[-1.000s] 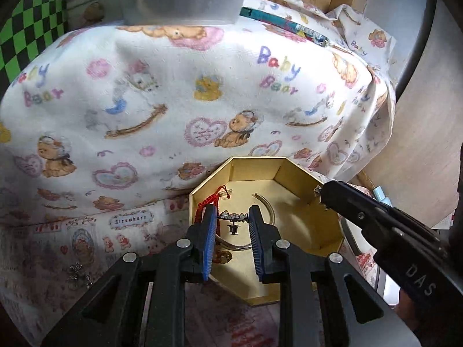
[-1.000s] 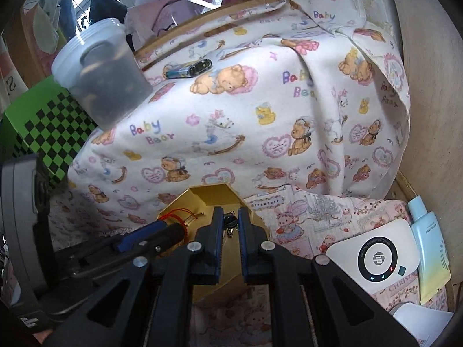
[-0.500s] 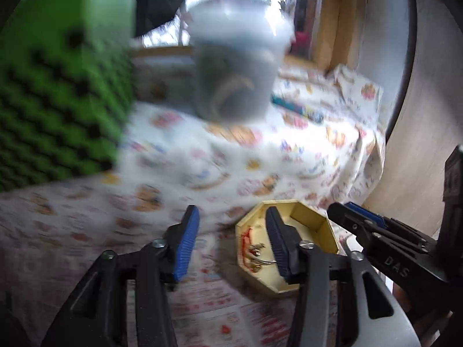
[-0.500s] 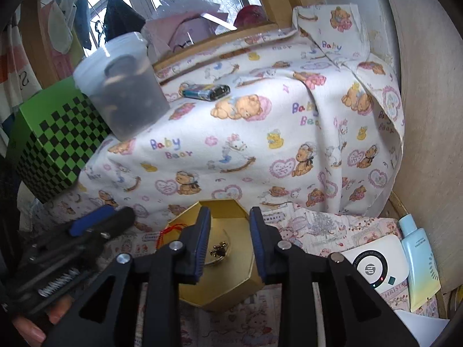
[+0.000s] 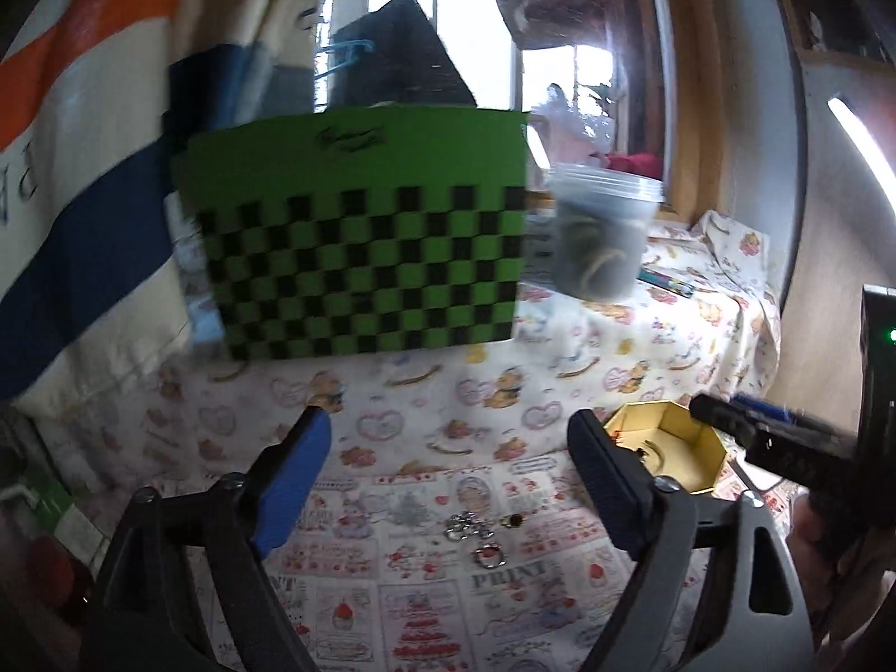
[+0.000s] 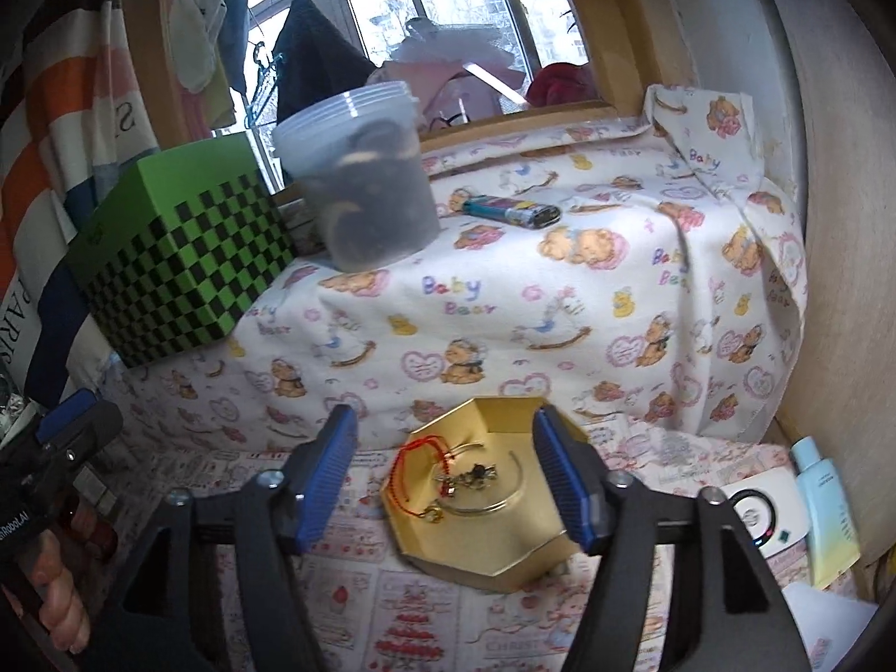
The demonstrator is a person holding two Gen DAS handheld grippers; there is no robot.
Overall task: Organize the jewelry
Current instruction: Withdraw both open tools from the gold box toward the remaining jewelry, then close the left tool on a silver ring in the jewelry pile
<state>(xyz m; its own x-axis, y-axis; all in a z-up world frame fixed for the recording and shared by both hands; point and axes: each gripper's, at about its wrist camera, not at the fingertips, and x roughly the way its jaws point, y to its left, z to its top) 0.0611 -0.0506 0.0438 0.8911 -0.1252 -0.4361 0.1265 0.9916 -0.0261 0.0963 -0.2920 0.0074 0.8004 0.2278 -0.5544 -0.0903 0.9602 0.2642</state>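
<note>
Jewelry is sitting in two lots right now: part boxed, part loose.

Nearest, left wrist view: left gripper (image 5: 448,481) w/ fingers (image 5: 291,481) spread wide, nothing between them; jaws have just been opening. Just beyond the fingertips, loose pieces (image 5: 476,535) are lying on the printed cloth (image 5: 403,605) covering the bench — a small cluster of silver rings/chain links, one dark-stone bit, one ring closer in. Too small to ID further. These are not yet in the box.

Right wrist view: right gripper (image 6: 448,481) is also standing spread, empty, jaws just been opening too. Gold octagonal box (image 6: 504,554) is lying open between and just beyond its fingers. Inside: red cord bracelet (image 6: 417,467), thin bangle (image 6: 504,495), small dark charm cluster (image 6: 473,473). All resting on box floor, none being pinched.

Farther back: baby-bear blanket (image 6: 560,302) draped over a raised surface, carrying a lidded plastic tub (image 6: 364,179) and a lighter (image 6: 512,210); green checkered box (image 6: 179,263) beside it; window behind.

Judgement: task is running roughly mid-way — several pieces are boxed, a handful are waiting on the cloth. Left gripper looks best placed for next pickup; the small rings are probably going to be fiddly on soft cloth.
</note>
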